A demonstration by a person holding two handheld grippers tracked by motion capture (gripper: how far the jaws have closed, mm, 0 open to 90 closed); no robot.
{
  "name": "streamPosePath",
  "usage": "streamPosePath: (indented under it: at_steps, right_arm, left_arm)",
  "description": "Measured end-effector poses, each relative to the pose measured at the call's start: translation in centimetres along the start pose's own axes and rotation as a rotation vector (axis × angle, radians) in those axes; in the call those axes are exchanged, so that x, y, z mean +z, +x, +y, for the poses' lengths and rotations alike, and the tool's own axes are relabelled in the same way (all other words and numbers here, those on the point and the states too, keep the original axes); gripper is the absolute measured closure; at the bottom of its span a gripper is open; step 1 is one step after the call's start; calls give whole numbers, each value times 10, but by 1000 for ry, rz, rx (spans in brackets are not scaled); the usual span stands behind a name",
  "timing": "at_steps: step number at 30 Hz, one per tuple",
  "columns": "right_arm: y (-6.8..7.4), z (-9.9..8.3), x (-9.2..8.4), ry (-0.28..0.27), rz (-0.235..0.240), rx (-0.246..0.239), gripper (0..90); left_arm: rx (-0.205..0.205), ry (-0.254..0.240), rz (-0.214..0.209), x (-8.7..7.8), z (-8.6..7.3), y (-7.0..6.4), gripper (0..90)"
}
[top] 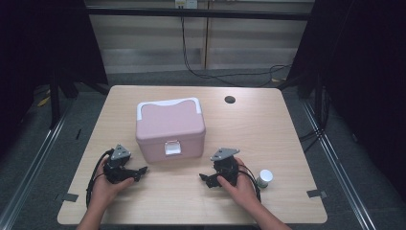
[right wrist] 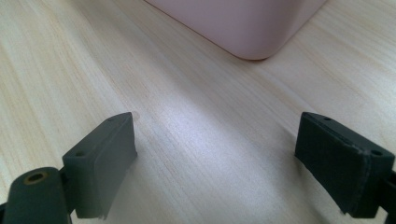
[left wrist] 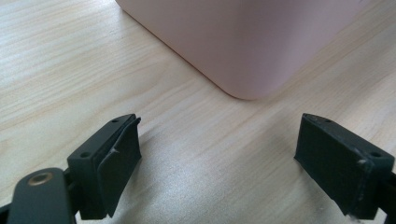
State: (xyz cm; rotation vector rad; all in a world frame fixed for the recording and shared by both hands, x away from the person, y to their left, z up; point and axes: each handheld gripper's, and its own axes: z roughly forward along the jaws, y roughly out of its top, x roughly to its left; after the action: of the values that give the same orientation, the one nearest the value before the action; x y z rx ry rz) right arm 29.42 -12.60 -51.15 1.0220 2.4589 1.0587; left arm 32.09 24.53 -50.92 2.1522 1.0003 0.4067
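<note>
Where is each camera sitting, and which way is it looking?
High view: sits above the person's side, looks forward and down on the light wooden table; both hands, left gripper and right gripper show.
Left gripper view: rides that gripper, looks along its open black jaws at the pink plastic box with white handle.
Right gripper view: rides that gripper, jaws open, facing a box corner.
All views share the box and tabletop.

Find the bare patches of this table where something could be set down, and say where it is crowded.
Bare wood lies on the table right of the pink box, and left of it to the edge. The front strip is crowded: left gripper, right gripper, and a white-capped jar by the right hand.
</note>
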Motion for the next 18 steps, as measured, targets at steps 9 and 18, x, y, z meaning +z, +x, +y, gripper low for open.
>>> streamPosePath:
  at_steps: [9, 18]
  right_arm:
    - [0, 0, 0, 0, 0, 1, 116]
    - [-3, 4, -1, 2, 48, 22, 134]
  left_arm:
    - [-42, -19, 30, -2, -1, -1, 188]
    - [-248, 38, 10, -28, 7, 28, 347]
